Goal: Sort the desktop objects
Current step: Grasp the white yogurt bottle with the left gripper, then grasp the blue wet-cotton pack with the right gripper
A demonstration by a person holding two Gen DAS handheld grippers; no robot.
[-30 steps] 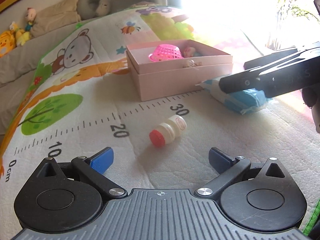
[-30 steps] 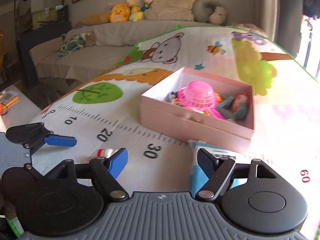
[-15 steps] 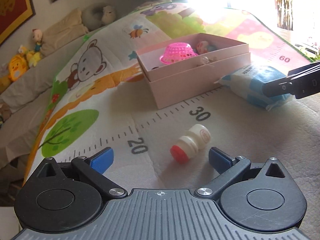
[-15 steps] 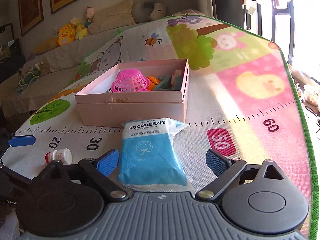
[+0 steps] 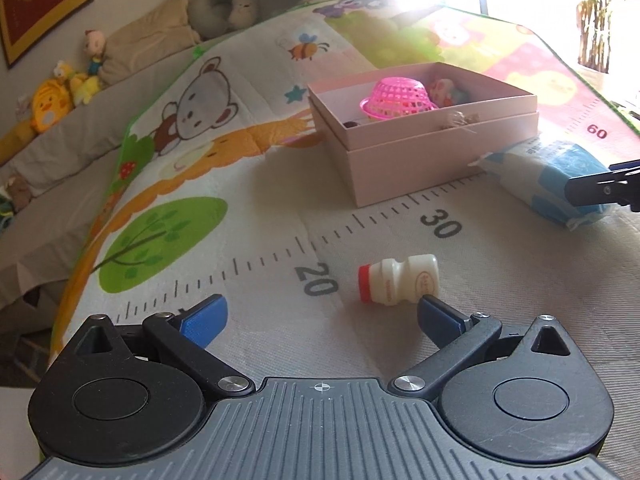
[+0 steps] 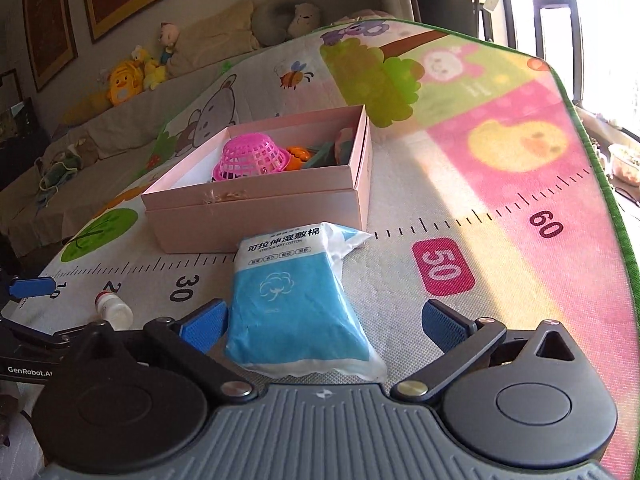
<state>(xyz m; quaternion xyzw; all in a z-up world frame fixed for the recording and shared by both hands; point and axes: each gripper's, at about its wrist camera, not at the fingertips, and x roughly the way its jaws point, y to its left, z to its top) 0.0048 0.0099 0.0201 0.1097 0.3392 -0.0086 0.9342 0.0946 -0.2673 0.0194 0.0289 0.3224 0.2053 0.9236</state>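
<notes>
A blue and white pack of cotton wipes lies flat on the play mat, just in front of the pink box. My right gripper straddles the pack's near end, its jaws opening. The left pad sits at the pack's edge and the right pad stands well off it. A small white bottle with a red cap lies on its side close to the right fingertip of my left gripper, which is open and holds nothing. The box holds an upturned pink basket and small toys.
The printed mat has a ruler strip and a green border, with a drop beyond it. A grey sofa with plush toys runs along the far left. The other gripper's finger reaches in over the pack at the right.
The right gripper swung to the right and lowered, and its jaws widened around the pack. The left view turned, so the bottle shifted from centre to beside the right fingertip.
</notes>
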